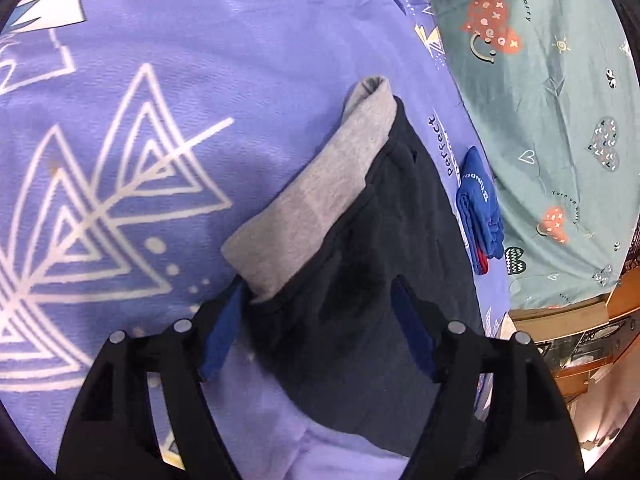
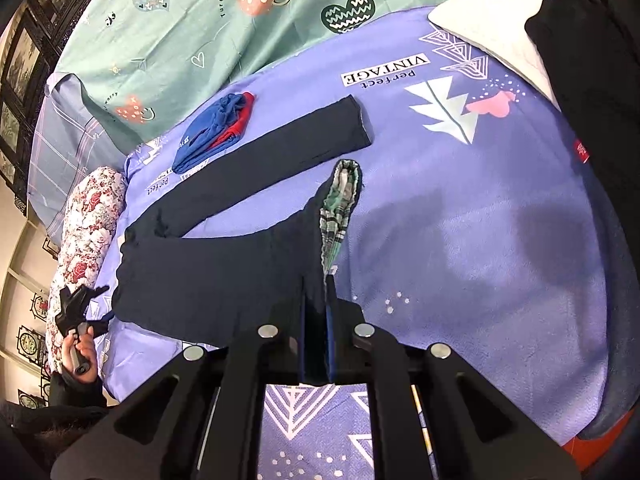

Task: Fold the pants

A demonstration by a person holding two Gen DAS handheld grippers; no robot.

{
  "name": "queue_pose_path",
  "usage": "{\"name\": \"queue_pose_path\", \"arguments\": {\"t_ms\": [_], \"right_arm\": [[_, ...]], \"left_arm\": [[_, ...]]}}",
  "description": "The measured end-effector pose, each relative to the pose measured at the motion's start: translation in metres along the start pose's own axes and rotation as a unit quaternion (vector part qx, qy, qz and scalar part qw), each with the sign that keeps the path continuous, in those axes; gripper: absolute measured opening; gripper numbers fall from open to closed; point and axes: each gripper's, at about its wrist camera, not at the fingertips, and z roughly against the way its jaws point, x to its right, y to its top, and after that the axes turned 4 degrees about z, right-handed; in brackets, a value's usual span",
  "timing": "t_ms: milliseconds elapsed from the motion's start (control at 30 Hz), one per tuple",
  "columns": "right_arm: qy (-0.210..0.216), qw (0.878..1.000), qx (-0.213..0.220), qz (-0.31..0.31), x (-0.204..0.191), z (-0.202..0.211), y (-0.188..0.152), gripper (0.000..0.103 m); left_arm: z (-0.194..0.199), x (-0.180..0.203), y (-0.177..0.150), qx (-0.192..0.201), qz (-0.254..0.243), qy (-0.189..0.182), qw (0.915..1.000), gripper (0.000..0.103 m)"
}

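Note:
Dark navy pants [image 2: 192, 272] lie on a purple patterned blanket [image 2: 460, 208]. One leg [image 2: 288, 144] stretches flat toward the far side. The other leg is lifted, its plaid lining [image 2: 338, 204] showing, and my right gripper [image 2: 316, 320] is shut on it near the hem. In the left wrist view the waist end of the pants [image 1: 360, 248] shows a grey inner lining [image 1: 320, 184] turned outward. My left gripper [image 1: 320, 308] is open and straddles this fabric without pinching it. The right wrist view also shows the left gripper [image 2: 94, 294] at the waist, held by a hand [image 2: 82, 354].
A folded blue and red garment [image 2: 216, 128] lies beside the pants near the teal heart-print sheet [image 2: 200, 20]. A floral bolster [image 2: 92, 216] lines the left edge, a white pillow [image 2: 500, 20] the far right. A dark sleeve [image 2: 592, 60] hangs at right. Wooden furniture [image 1: 580, 340] stands beyond the bed.

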Motion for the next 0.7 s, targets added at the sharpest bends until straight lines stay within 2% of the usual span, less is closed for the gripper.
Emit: {"name": "queue_pose_path", "arguments": {"t_ms": [33, 67, 100, 133, 200, 400, 567, 700], "right_arm": [[-0.002, 1.0, -0.002, 0.0, 0.001, -0.002, -0.001, 0.008], [-0.003, 1.0, -0.003, -0.002, 0.002, -0.003, -0.002, 0.008], [-0.003, 1.0, -0.004, -0.004, 0.004, -0.003, -0.002, 0.008], [-0.004, 1.0, -0.004, -0.006, 0.006, -0.004, -0.002, 0.008], [-0.006, 1.0, -0.005, -0.014, 0.011, -0.005, -0.002, 0.008], [0.005, 1.0, 0.011, -0.016, 0.01, 0.004, 0.002, 0.008], [0.057, 0.997, 0.045, -0.009, -0.004, 0.039, 0.008, 0.008], [0.072, 0.995, 0.072, 0.019, -0.024, 0.076, 0.015, 0.008]], "left_arm": [[-0.001, 0.001, 0.0, -0.002, 0.0, -0.004, 1.0, 0.066], [-0.004, 0.001, 0.0, -0.009, 0.003, -0.01, 0.9999, 0.044], [-0.011, -0.002, -0.001, -0.036, 0.008, -0.023, 0.9991, 0.019], [-0.016, -0.004, -0.002, -0.05, 0.013, -0.028, 0.9983, 0.019], [-0.013, -0.002, -0.006, -0.038, -0.002, -0.022, 0.999, 0.019], [0.02, 0.023, -0.002, -0.014, -0.033, -0.066, 0.9972, 0.018], [0.054, 0.045, -0.006, 0.001, -0.068, -0.098, 0.9929, 0.018], [0.081, 0.053, -0.008, 0.011, -0.093, -0.103, 0.9903, 0.018]]}}
